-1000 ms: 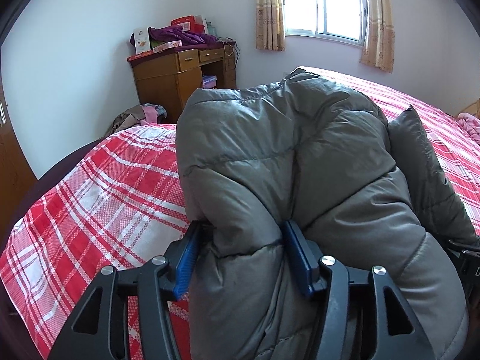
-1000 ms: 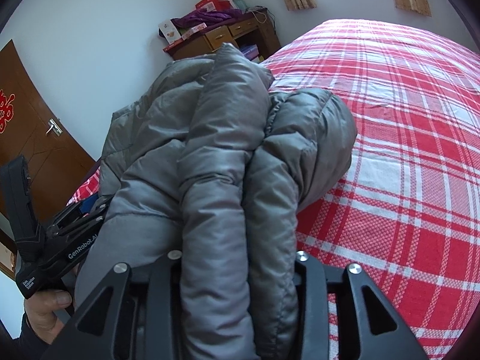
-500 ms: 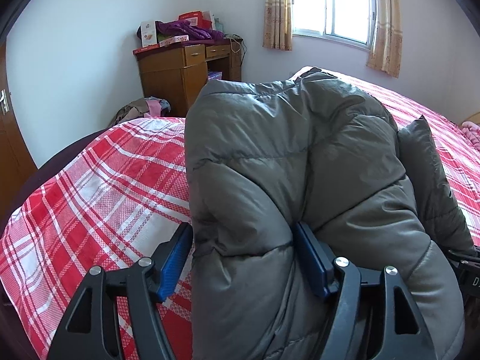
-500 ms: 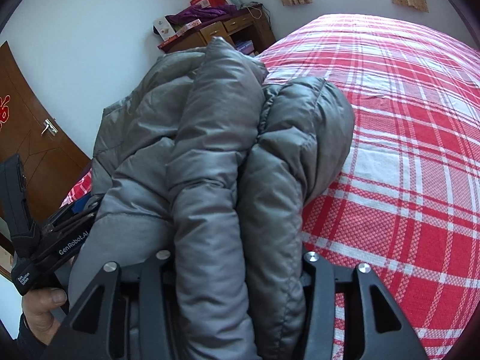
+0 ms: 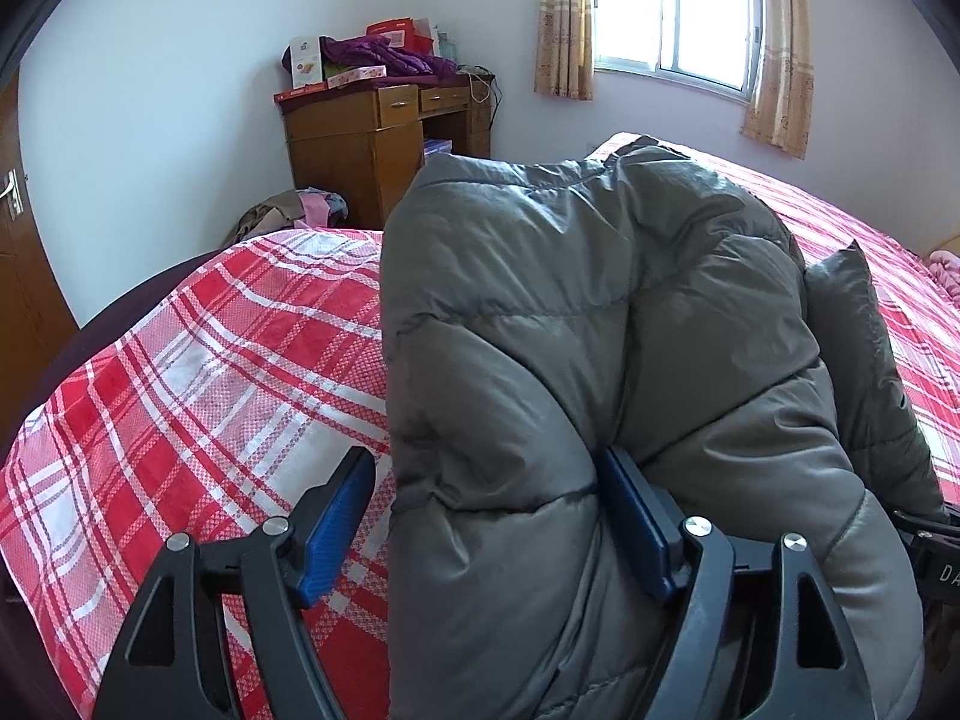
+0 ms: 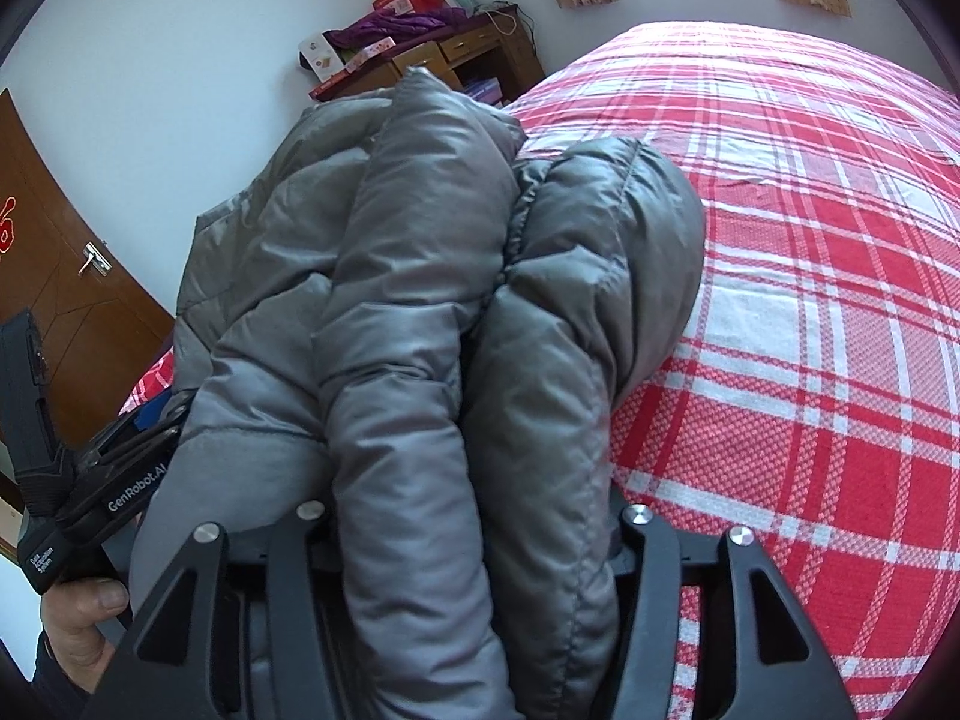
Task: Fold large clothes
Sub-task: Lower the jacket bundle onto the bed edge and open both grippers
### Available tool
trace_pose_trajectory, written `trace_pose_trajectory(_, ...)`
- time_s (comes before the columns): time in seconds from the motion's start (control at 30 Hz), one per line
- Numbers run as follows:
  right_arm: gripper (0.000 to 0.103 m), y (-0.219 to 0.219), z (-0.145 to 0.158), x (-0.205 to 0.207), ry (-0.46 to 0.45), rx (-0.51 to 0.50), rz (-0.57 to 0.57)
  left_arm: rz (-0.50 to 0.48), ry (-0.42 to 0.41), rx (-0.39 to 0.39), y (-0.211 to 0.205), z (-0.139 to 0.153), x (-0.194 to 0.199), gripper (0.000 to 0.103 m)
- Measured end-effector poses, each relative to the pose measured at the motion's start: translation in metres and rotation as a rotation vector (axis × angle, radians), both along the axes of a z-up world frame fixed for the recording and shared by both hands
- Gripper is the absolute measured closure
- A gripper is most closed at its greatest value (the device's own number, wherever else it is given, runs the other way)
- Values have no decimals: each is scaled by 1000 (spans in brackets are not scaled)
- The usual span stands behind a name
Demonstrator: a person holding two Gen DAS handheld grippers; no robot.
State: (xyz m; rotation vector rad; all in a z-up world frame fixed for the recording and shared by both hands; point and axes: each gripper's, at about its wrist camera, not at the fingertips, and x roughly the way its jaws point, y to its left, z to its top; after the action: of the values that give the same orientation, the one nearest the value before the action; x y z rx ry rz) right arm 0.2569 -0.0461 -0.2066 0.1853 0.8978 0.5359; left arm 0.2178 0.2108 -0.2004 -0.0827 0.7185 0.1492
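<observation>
Blue-padded fingers [image 5: 336,516] of the left gripper [image 5: 486,510] are standing wide apart, two of them, with a thick fold of the one grey quilted puffer jacket [image 5: 600,330] bulging between them: the right-hand pad is pressing into the fabric, while the left-hand pad is standing off it with a strip of bedding showing in the gap, so the jaws are spread around the fold rather than clamped on it. In the right wrist view the right gripper [image 6: 474,516] is taking in two fat rolls of the same jacket [image 6: 420,300] side by side between its two black fingers; its pads are buried in the padding, and the fabric is filling the whole gap, so the jaws are gripping the bundle. Both grippers are pointing forward and slightly down over the bed, holding the jacket bunched, its far end resting on the red-and-white plaid bedspread [image 6: 810,300]. At the lower left of that view the person's left hand [image 6: 78,624] is wrapping around the black handle of the left gripper. Beyond the bed, one wooden desk [image 5: 372,138] piled with boxes and purple cloth is standing against the wall, beside one window with two beige curtains [image 5: 564,18], and one brown door [image 6: 60,276] is showing at the left.
</observation>
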Motion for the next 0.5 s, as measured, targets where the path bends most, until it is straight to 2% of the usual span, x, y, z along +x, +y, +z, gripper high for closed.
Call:
trace_pose_trajectory(0.2,43,3,13,-8,-38,-61,-23,16,-4,10,2,23,-19,25)
trace_pose_trajectory(0.3,40,5,29,-19,-68,-85,-32,22,-65,6,4,53,-45,25)
trace_pose_trajectory(0.37,30,3,42,-30,-98,-95,-37,29,-94,18,3,70,-60,25)
trace_pose_trajectory(0.5,29,-4,78,-65,-186,-108,-64,29,-173,20,2,107,-98,25)
